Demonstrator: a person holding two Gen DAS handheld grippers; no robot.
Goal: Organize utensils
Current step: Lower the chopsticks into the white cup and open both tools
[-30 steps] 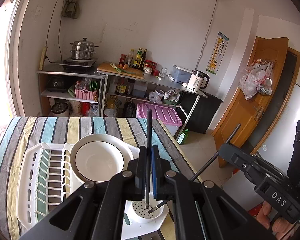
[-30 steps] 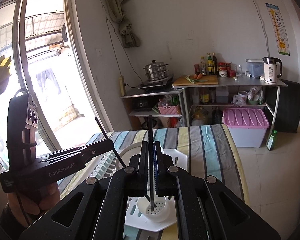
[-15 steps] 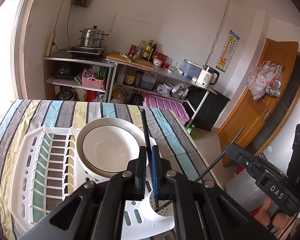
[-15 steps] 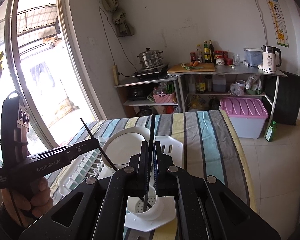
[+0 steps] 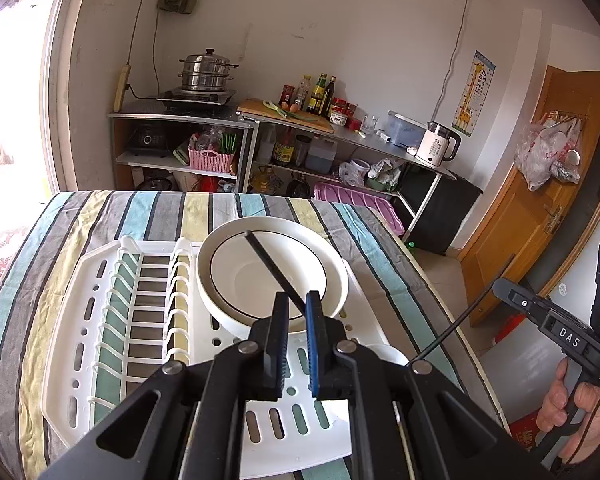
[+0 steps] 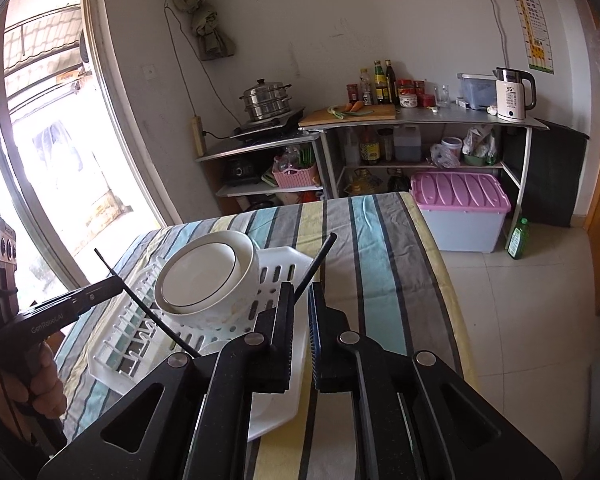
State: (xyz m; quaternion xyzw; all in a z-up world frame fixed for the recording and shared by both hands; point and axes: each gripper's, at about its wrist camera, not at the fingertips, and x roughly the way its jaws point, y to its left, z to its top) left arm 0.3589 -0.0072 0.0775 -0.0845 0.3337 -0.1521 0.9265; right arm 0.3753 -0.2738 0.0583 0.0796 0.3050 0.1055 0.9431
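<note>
My left gripper (image 5: pixel 296 300) hangs over the white drying rack (image 5: pixel 112 320). Its jaws are opening, and a black chopstick (image 5: pixel 272 268) leans loosely between them, tilted to the upper left, with no pad pressing on it. My right gripper (image 6: pixel 300 292) is opening too. Its own black chopstick (image 6: pixel 316 264) rests slanted against the left jaw. Both chopsticks' lower ends drop behind the grippers toward the white utensil cup (image 5: pixel 384 350), whose rim just shows. A white bowl (image 5: pixel 236 280) sits in the rack.
The rack lies on a striped tablecloth (image 5: pixel 160 216), and the table's right edge (image 6: pixel 440 280) drops to a tiled floor. A hand (image 5: pixel 572 404) holds the right gripper at the lower right. Shelves with a steamer pot (image 5: pixel 208 70), bottles and a kettle line the far wall.
Both grippers have sunk toward the rack. Their jaws have parted slightly, and each chopstick, upright and clamped before, now tips sideways in the gap.
</note>
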